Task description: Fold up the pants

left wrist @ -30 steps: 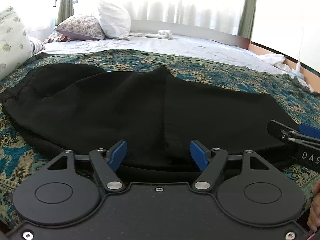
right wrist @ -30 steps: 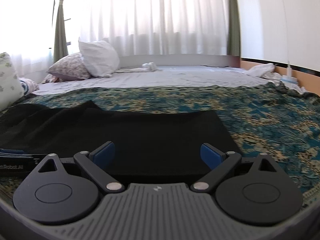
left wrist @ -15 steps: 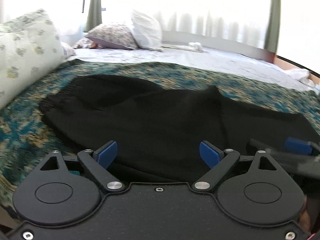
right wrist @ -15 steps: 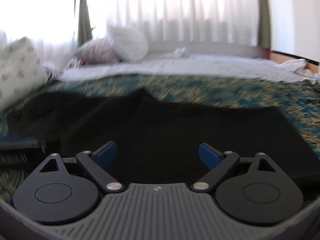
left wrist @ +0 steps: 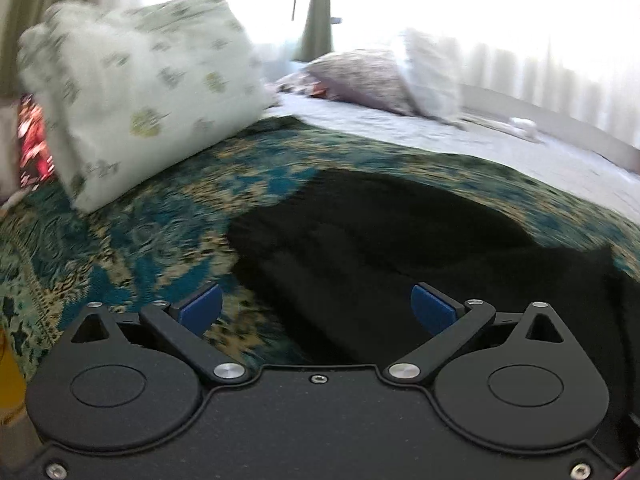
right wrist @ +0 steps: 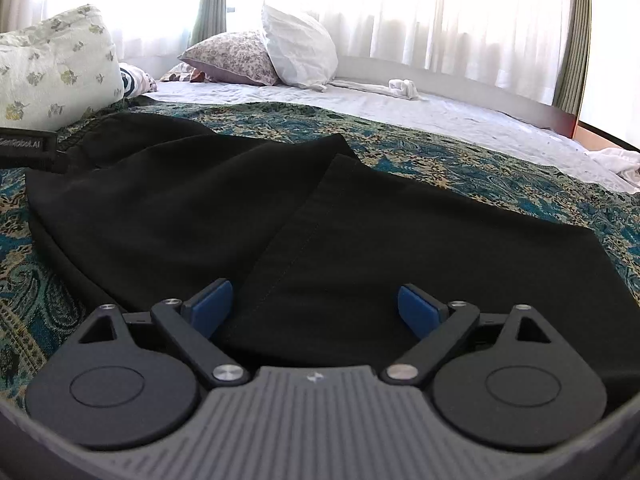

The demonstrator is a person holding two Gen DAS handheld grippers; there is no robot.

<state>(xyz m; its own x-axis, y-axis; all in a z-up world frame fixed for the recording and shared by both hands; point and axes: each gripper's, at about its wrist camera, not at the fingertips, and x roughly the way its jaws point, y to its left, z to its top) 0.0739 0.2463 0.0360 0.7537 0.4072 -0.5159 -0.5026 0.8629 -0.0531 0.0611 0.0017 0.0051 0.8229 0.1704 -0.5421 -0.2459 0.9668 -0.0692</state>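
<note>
Both grippers are hanging empty over the black pants [right wrist: 360,232]: the left gripper [left wrist: 316,306] is spreading its jaws wider with nothing between them, and the right gripper [right wrist: 316,300] is standing released above the cloth. Outward, the pants are lying folded lengthwise on the patterned bedspread [left wrist: 160,232], a seam running up the middle, with a floral pillow [left wrist: 136,96] far left. For a clean next fold, the left gripper is probably needing to pinch the near-left edge squarely, both layers together. Each hand is tilting its gripper downward toward the bed.
</note>
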